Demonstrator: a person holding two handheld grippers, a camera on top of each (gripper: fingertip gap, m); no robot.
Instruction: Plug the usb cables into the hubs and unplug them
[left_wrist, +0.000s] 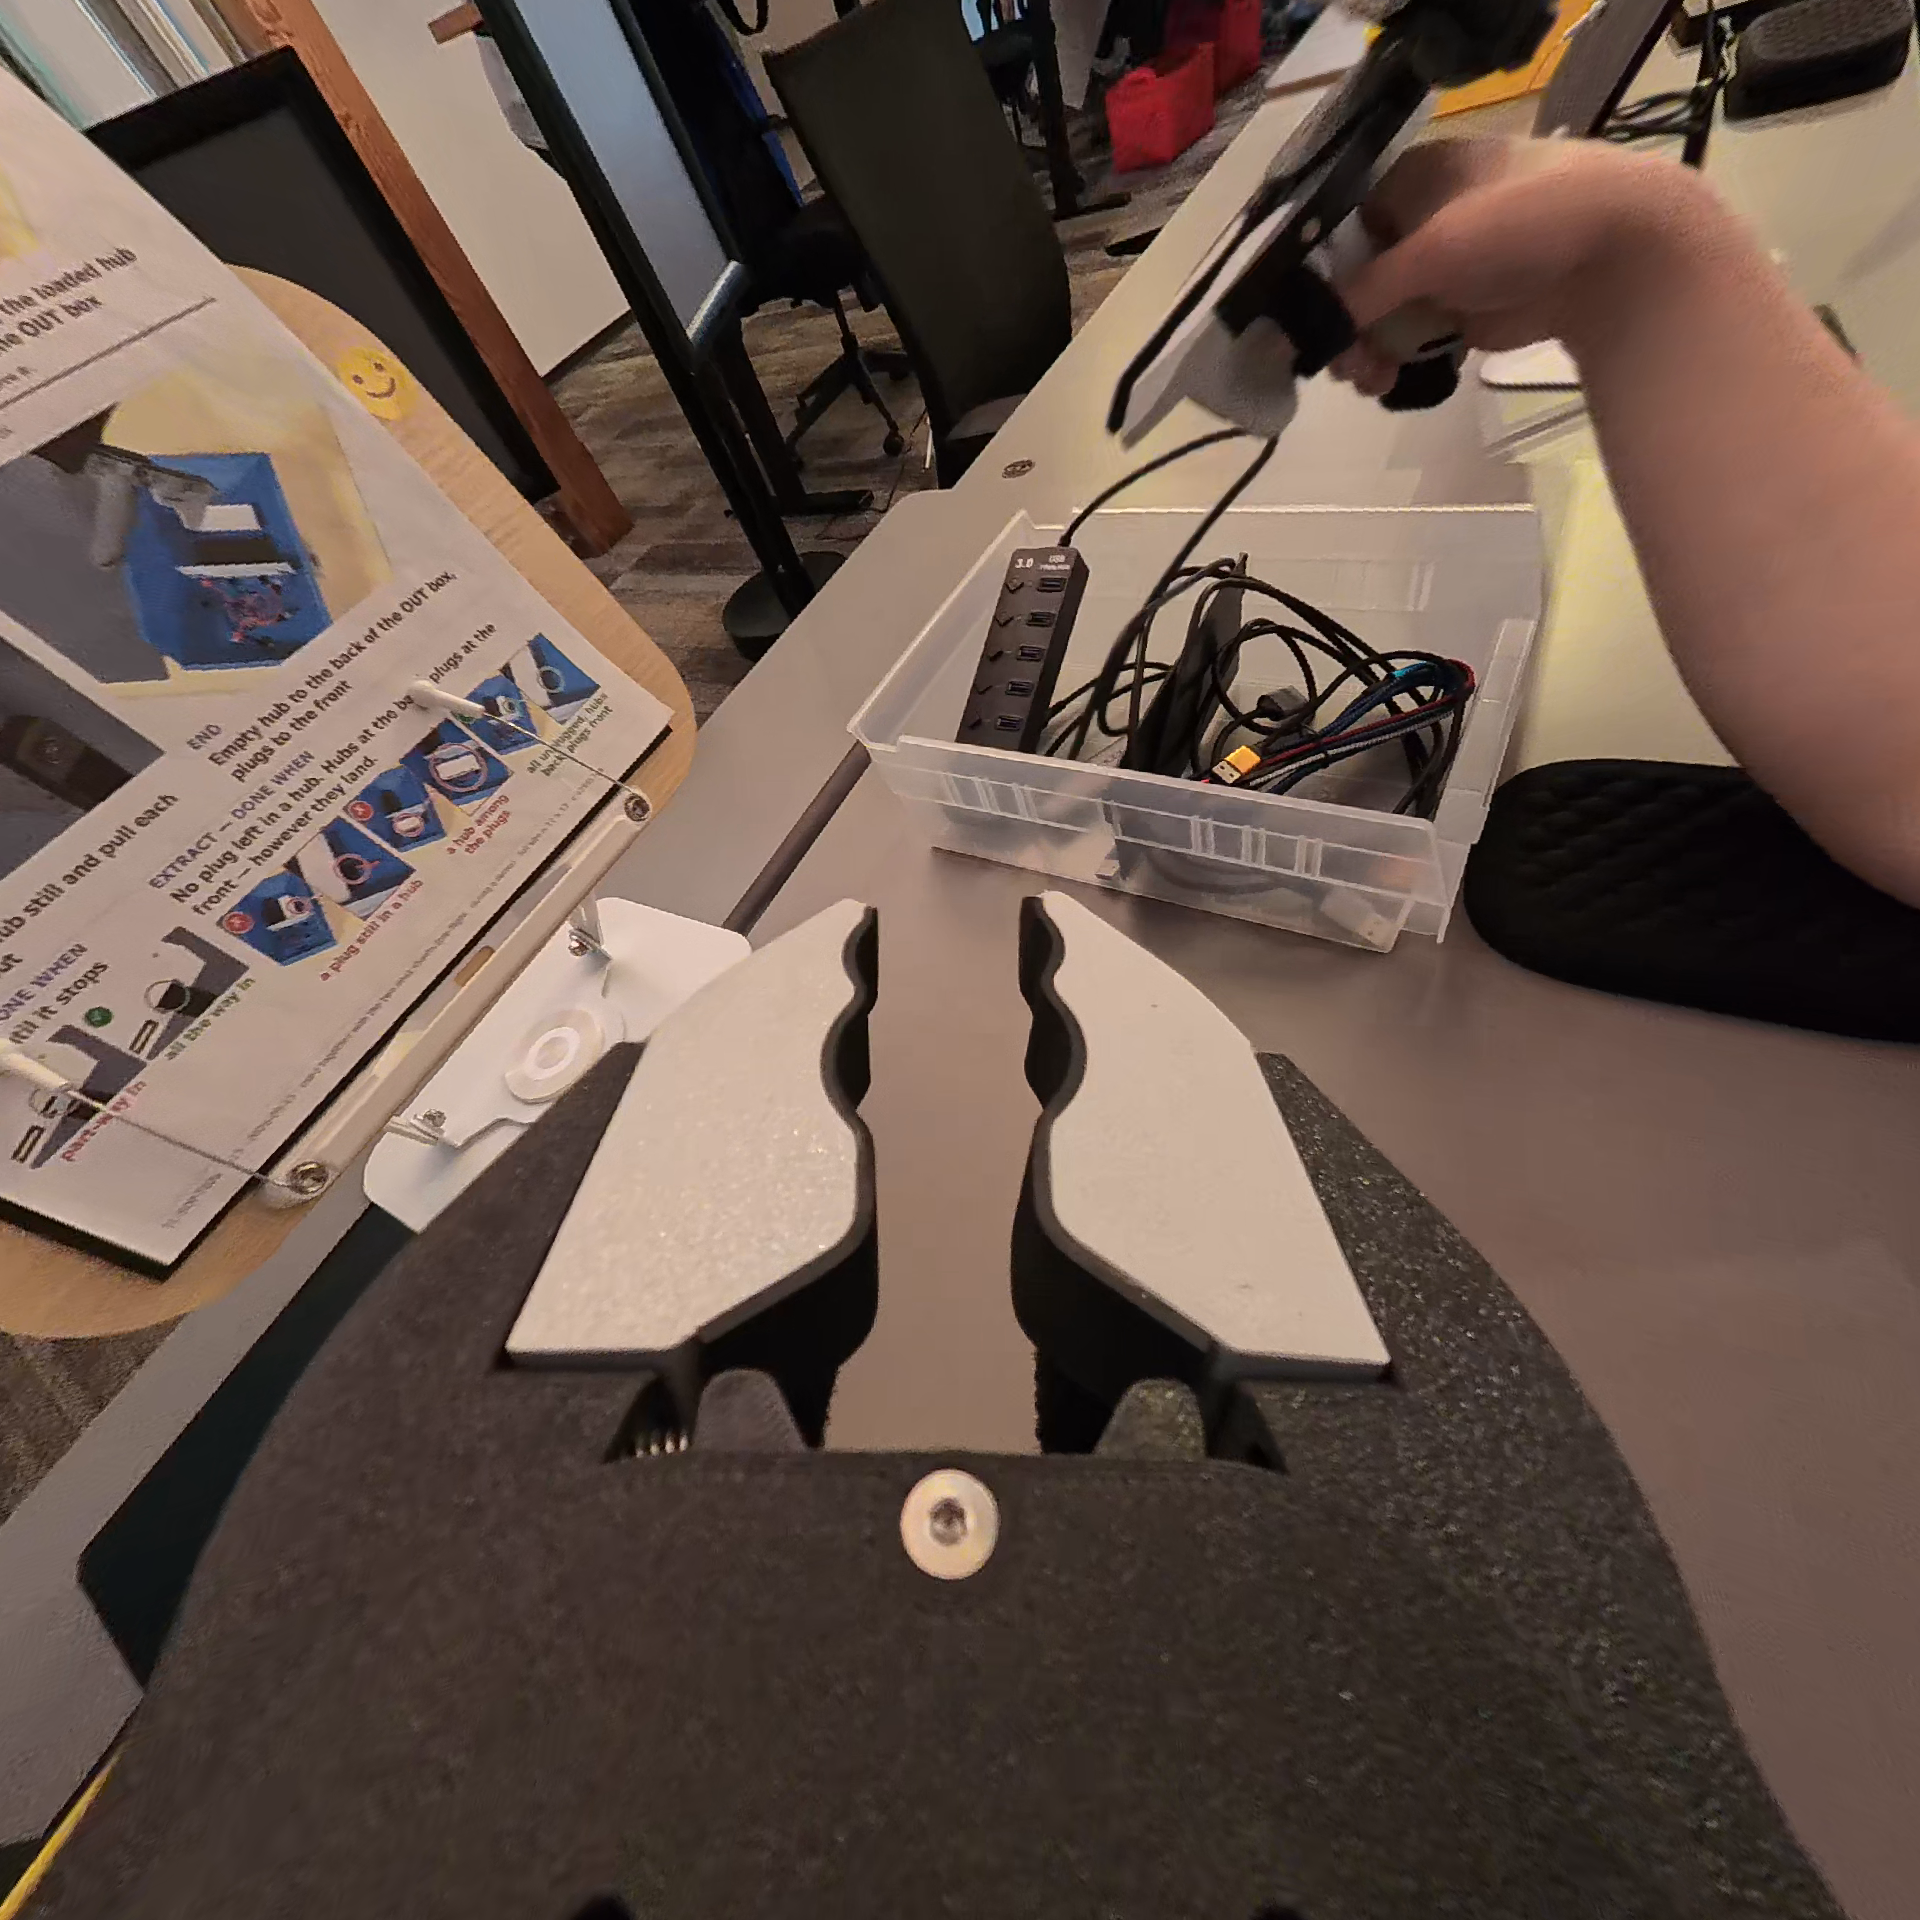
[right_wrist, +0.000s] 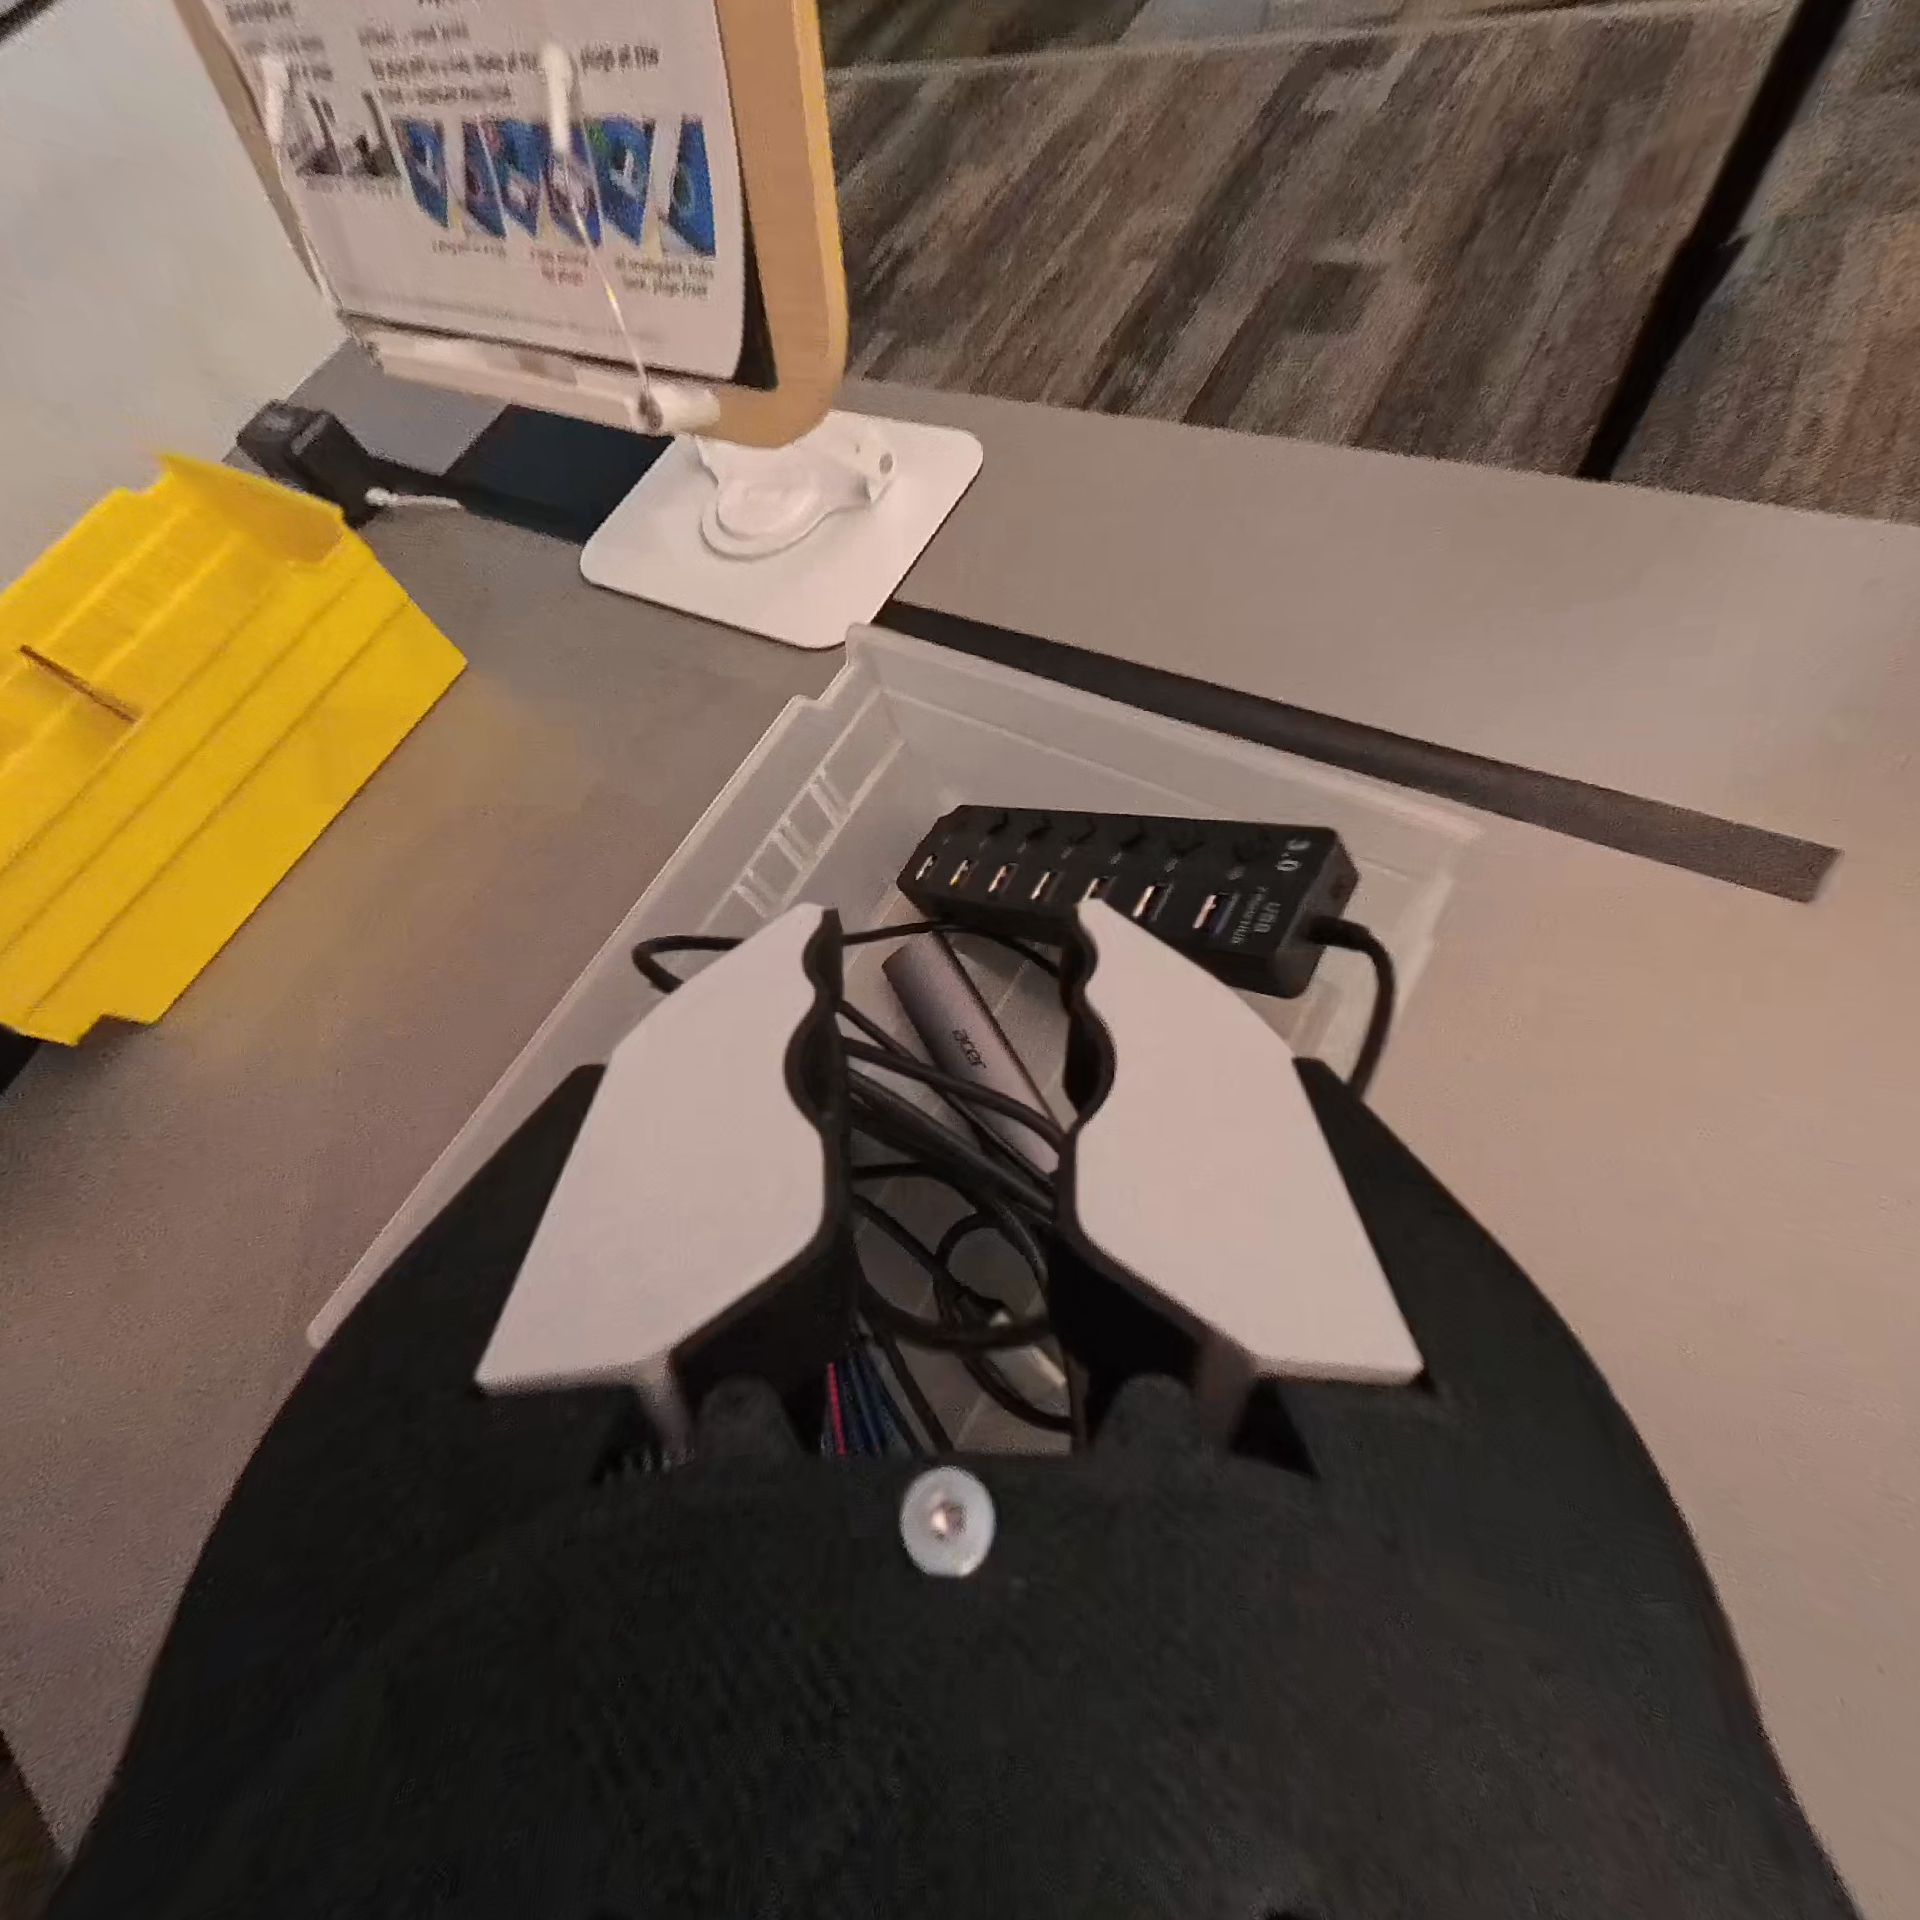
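Step in hand, as judged: reach into the clear plastic bin (right_wrist: 873, 717) for a hub. Best to descend squarely over the slim grey metal hub (right_wrist: 961, 1039), avoiding the tangled black cables (right_wrist: 935, 1132).

Right gripper (right_wrist: 951, 945): jaws parted, empty, above the bin. Black multi-port hub (right_wrist: 1132, 883) lies along the far wall.

Left gripper (left_wrist: 948, 925): released, empty, near side of the grey table (left_wrist: 1507, 1299).

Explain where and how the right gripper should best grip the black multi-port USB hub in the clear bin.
Probably from above, across the black USB hub's narrow width at mid-length. It lies flat along the clear bin's wall, long and slim; its cabled end is worth avoiding. The right gripper hovers open above.
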